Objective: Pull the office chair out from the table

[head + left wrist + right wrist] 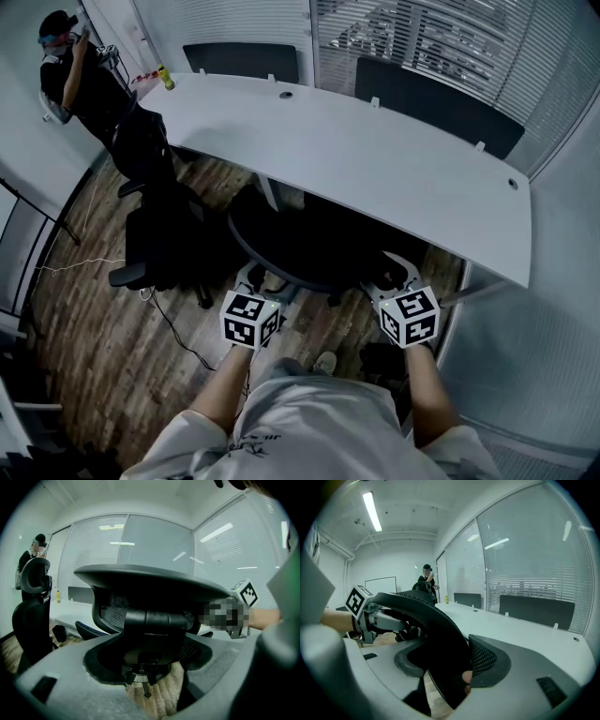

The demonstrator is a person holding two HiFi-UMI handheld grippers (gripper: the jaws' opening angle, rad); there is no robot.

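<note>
The black office chair (300,246) is tucked under the white table (375,159); only its curved backrest top shows past the table's near edge. My left gripper (255,277) holds the left end of that rim and my right gripper (392,274) the right end. In the left gripper view the mesh backrest (140,581) arches ahead, and a black bracket of the chair sits between the grey jaws of the left gripper (152,634). In the right gripper view the backrest rim (436,625) runs between the jaws of the right gripper (461,667), pressed against the ribbed pad.
A second black chair (157,239) stands on the wood floor to the left, with a cable (178,330) trailing beside it. A person (80,80) stands at the far left corner near a yellow bottle (166,79). Dark screens (436,108) line the table's far edge. A glass wall runs on the right.
</note>
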